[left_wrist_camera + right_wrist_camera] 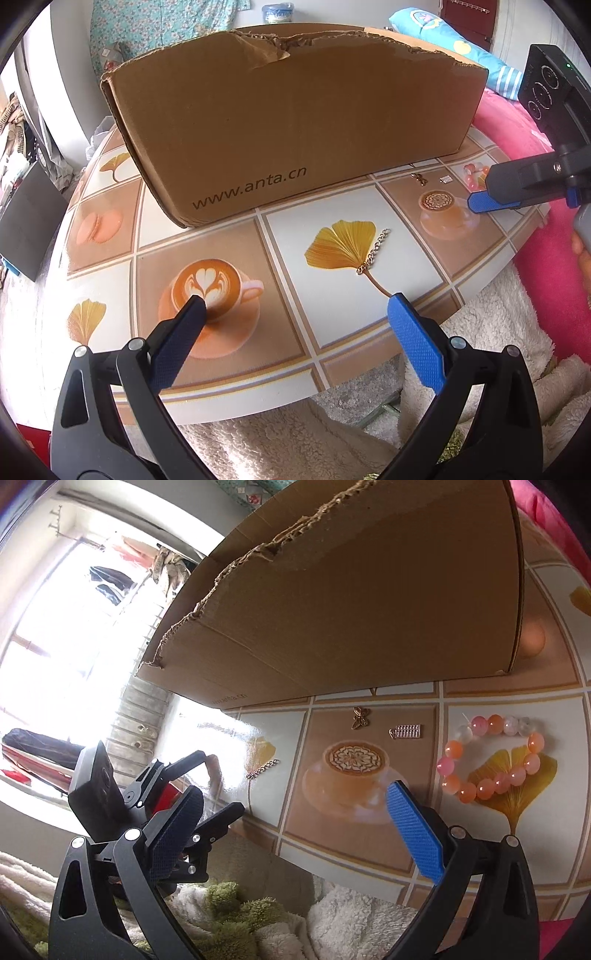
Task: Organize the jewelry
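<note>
Looking first at the jewelry, we find four pieces spread over the glossy printed tablecloth (229, 236). The gold chain (373, 251) is a short run of small metal links, lying in a slanted line across the stem of a printed ginkgo leaf. Farther right, close to the front wall of the box, lie a small brass-coloured butterfly charm (360, 717) and, just beside it, a flat silvery rectangular charm (406, 732) with ribbed rows and a tiny loop at one end. Right of those sits the bead bracelet (493, 755), a ring of smooth round translucent beads in pink, orange and milky white, resting on another printed leaf.

Behind them all stands the cardboard box (288, 122), plain brown corrugated board with a ragged torn upper edge and a web address printed low on its side. The cloth under it shows squares of coffee cups, macarons and yellow leaves. Below the table edge we see fluffy cream and green fleece (236, 912), and a pink blanket (546, 258) to the right.

Our left gripper (295, 306) hangs over the near edge of the table with its textured blue pads spread wide, nothing between them, the chain lying just ahead of its right finger. Our right gripper (295, 805) is likewise spread as wide as it goes and grips nothing, poised above the printed coffee cup, short of the two charms.
</note>
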Demonstrator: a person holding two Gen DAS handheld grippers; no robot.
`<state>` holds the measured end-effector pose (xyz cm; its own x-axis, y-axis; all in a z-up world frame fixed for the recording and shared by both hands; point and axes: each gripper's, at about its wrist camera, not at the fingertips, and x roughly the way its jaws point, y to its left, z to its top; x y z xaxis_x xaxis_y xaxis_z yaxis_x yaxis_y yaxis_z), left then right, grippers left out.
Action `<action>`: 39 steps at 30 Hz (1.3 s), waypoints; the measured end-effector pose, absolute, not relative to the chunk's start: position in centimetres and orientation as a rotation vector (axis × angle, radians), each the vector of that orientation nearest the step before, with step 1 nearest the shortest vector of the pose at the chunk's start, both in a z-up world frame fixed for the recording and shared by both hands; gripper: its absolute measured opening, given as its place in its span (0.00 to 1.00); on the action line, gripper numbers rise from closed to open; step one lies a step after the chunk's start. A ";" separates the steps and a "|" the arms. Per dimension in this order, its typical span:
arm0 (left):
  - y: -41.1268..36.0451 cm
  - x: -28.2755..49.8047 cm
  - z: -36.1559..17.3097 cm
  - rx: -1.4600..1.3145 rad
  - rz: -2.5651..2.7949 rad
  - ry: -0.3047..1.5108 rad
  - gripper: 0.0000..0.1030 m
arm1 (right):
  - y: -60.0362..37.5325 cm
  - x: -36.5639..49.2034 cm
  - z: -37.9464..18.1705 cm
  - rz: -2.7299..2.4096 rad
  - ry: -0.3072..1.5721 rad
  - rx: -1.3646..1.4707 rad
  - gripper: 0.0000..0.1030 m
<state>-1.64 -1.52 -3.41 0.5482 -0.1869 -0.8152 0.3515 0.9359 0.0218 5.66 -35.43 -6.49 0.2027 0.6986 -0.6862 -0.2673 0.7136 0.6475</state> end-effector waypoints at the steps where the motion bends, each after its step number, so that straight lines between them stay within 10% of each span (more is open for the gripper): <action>1: -1.5 -1.7 -3.4 0.192 -0.321 0.937 0.92 | -35.3 5.7 -6.4 0.699 1.193 0.422 0.94; 29: -2.0 -2.0 -2.7 0.237 -0.372 0.850 0.90 | -34.1 5.4 -6.3 0.658 1.209 0.366 0.94; 39: -4.1 -1.0 -2.5 0.250 -0.498 0.868 0.33 | -33.5 4.4 -6.1 0.660 1.166 0.312 0.94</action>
